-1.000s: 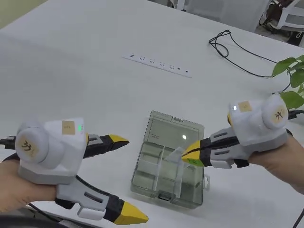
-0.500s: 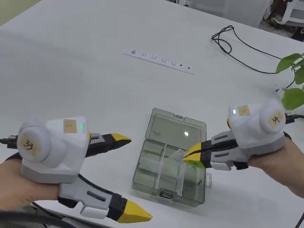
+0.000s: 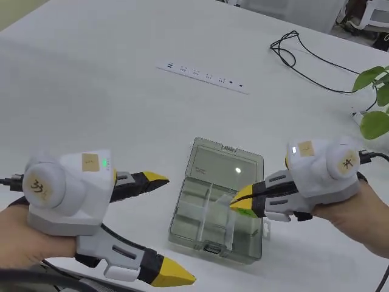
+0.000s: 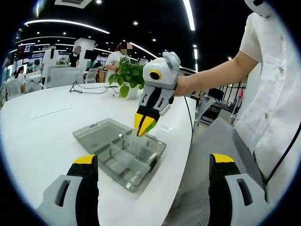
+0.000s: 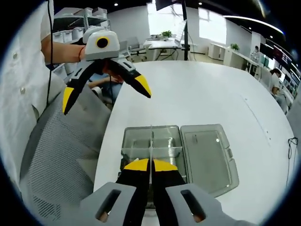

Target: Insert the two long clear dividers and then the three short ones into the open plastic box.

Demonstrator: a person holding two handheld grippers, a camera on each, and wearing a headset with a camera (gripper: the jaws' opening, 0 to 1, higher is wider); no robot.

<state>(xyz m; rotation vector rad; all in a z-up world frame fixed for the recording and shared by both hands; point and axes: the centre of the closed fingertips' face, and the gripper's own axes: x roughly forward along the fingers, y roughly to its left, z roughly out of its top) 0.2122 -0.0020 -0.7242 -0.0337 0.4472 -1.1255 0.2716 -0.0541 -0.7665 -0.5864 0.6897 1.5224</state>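
Clear divider (image 5: 151, 143) pinched tight in the right gripper (image 3: 239, 204), right over the open plastic box (image 3: 193, 238); left gripper (image 3: 171, 229) beside it, jaws wide, holding nothing.

Head view looks down, close over box (image 3: 223, 165); gripper views face each other across it (both catch box).

A white table (image 3: 85, 73) bears a power strip (image 3: 200, 76) and a looped black cable (image 3: 284, 50); a plant (image 3: 375, 125) stands at its edge; light strips (image 4: 189, 14) cross a dark ceiling; desks (image 5: 164, 44) stand beyond.
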